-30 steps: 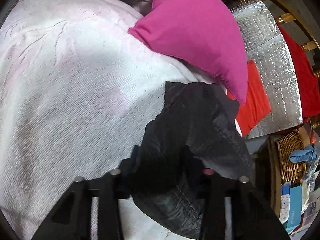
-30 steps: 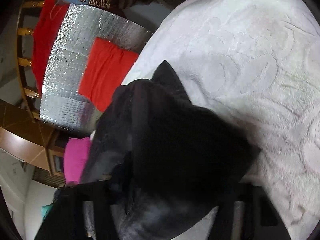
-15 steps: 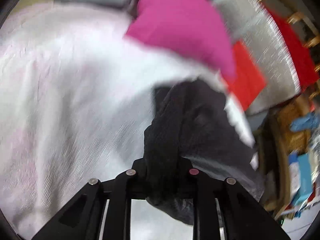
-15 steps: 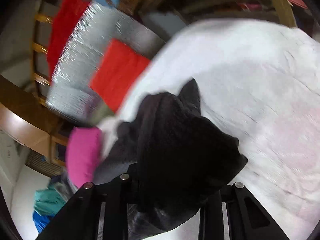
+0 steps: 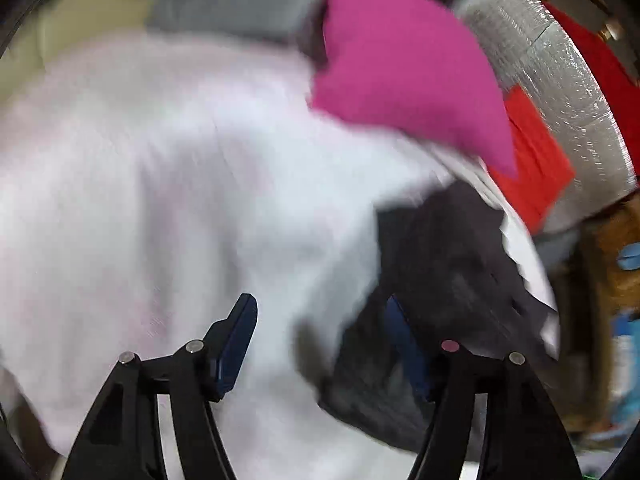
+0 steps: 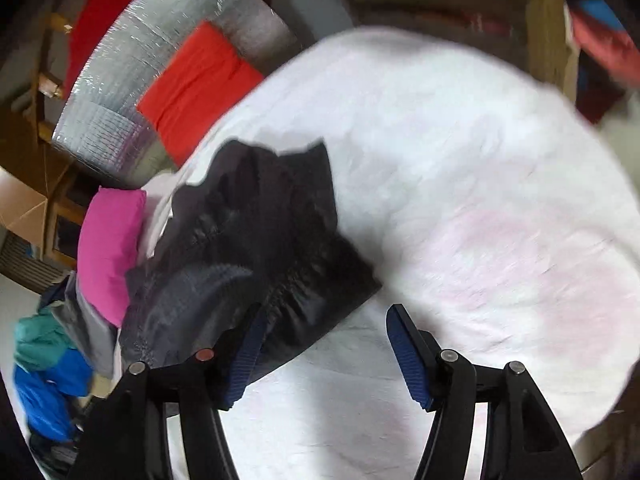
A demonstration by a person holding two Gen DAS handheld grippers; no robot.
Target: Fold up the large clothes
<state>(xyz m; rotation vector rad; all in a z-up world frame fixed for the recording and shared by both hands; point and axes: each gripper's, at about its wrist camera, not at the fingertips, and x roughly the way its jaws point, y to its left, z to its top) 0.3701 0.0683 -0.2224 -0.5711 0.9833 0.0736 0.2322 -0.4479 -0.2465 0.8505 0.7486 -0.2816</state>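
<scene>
A folded black garment (image 5: 452, 280) (image 6: 248, 240) lies crumpled on the white bedspread (image 5: 160, 200) (image 6: 460, 160), near its edge. My left gripper (image 5: 320, 340) hovers just left of it, jaws opening, only bedspread between them. Its right finger (image 5: 404, 348) overlaps the garment's edge in the picture. My right gripper (image 6: 326, 344) is also opening, with bare bedspread in the gap. The left finger (image 6: 248, 356) of that gripper stands in front of the garment's near corner. Neither gripper presses on the cloth. Both views are blurred by motion.
A pink pillow (image 5: 400, 64) (image 6: 108, 240) lies beside the garment. Beyond the bed's edge, a red cloth (image 5: 532, 160) (image 6: 200, 80) rests on a silver foil mat (image 5: 560, 80) (image 6: 132, 80). Blue and teal clothes (image 6: 48, 372) are heaped by the bed. A grey cloth (image 5: 240, 4) lies behind the pillow.
Both grippers were shut on the black garment; now their jaws are spread and the garment lies free on the bedspread. Both have drawn back and up from it.
</scene>
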